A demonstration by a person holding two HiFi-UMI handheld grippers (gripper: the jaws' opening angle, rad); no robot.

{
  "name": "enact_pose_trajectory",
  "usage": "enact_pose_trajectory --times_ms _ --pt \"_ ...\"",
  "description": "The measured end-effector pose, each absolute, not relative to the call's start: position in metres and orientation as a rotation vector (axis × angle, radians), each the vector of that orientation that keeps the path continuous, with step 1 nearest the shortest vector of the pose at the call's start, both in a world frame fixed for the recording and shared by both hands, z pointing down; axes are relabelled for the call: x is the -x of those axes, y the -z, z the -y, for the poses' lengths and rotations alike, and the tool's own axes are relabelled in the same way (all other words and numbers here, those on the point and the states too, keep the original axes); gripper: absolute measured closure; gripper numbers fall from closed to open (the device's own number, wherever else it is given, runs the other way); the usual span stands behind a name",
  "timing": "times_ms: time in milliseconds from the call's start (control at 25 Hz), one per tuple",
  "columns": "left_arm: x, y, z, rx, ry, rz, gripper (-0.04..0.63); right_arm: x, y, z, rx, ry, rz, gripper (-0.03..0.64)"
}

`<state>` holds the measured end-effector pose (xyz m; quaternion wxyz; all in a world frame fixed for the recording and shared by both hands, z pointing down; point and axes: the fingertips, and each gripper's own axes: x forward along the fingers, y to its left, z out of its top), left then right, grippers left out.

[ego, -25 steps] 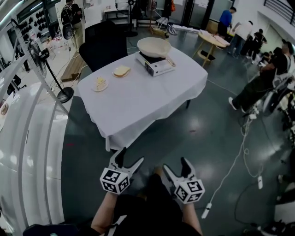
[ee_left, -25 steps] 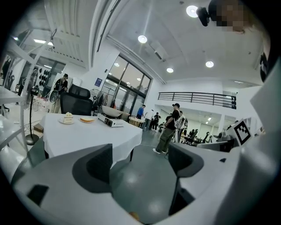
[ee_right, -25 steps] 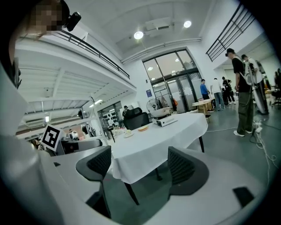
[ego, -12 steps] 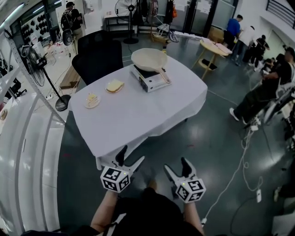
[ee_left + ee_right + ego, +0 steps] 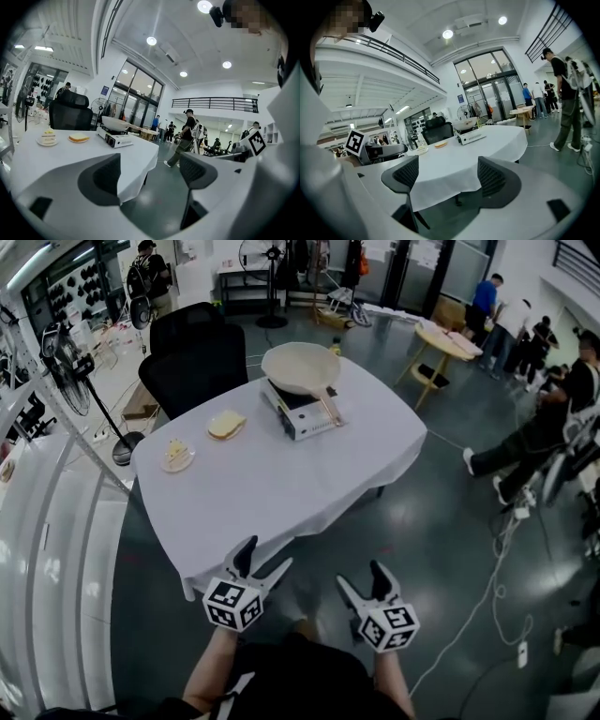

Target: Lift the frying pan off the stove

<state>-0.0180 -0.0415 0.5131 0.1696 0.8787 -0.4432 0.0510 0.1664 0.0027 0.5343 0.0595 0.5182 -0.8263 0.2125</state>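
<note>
Head view: the left gripper [image 5: 265,556] and right gripper [image 5: 360,575], two in all, hang with jaws spread and empty, well short of the white-clothed table [image 5: 281,493]. Beyond two food plates, cake [image 5: 176,457] and bread [image 5: 226,425], the one frying pan [image 5: 300,367] sits on the single portable stove [image 5: 302,409]. Nothing is done yet: approach, grasp and lift are all left.

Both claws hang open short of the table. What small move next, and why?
Probably step closer to the table, right gripper leading toward the handle of the frying pan. Both it and the left gripper are open, empty and short of the table, while the pan sits on the stove at its far side.
</note>
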Motion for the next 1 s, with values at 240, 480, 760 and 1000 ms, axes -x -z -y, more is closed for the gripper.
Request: enact_pose_trajectory --times_ms 240,480,760,1000 --pt "-0.006 -0.518 0.071 -2.498 -0.109 1.247 0.212 -0.183 -0.542 0.027 -1.544 -0.632 2.515 0.235" --pt "-0.025 -0.518 0.076 -2.501 -0.101 1.259 0.212 -0.193 -0.541 0.037 -1.517 -0.611 2.540 0.235" --pt "-0.026 -0.538 0.055 -2.454 -0.165 1.247 0.212 -0.190 -0.555 0.017 -1.500 -0.685 2.534 0.235" --pt "-0.026 -0.553 0.060 -2.419 -0.187 1.247 0.212 -0.193 -0.572 0.016 -1.496 -0.741 2.510 0.235"
